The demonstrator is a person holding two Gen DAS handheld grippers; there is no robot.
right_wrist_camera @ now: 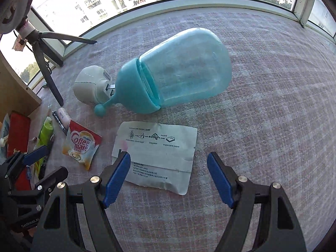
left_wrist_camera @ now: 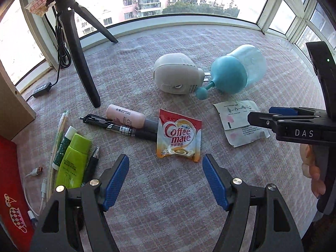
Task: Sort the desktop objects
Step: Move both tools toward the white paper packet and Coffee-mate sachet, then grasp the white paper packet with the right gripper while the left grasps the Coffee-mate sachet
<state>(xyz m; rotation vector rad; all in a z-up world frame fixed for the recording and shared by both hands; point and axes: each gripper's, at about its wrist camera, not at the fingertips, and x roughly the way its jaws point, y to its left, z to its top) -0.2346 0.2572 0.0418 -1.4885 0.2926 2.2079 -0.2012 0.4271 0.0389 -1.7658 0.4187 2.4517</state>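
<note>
A red and white Coffee mate sachet (left_wrist_camera: 179, 135) (right_wrist_camera: 80, 147) lies on the checked cloth just beyond my open left gripper (left_wrist_camera: 166, 168), which holds nothing. Left of it lie a pink tube (left_wrist_camera: 126, 115), a black pen (left_wrist_camera: 117, 127) and a green tube (left_wrist_camera: 73, 159). Behind lie a white plug-in device (left_wrist_camera: 174, 73) (right_wrist_camera: 90, 86) and a teal bottle (left_wrist_camera: 237, 71) (right_wrist_camera: 180, 71) on its side. My right gripper (right_wrist_camera: 169, 163) hangs open over a white paper packet (right_wrist_camera: 157, 153) (left_wrist_camera: 237, 117); its left pad covers the packet's near corner.
A black tripod (left_wrist_camera: 77, 48) stands at the back left with a cable and its inline switch (left_wrist_camera: 42, 89). A red box (left_wrist_camera: 12, 189), a wooden panel (left_wrist_camera: 14, 105) and a white charging cable (left_wrist_camera: 35, 172) crowd the left edge. Windows ring the table's far side.
</note>
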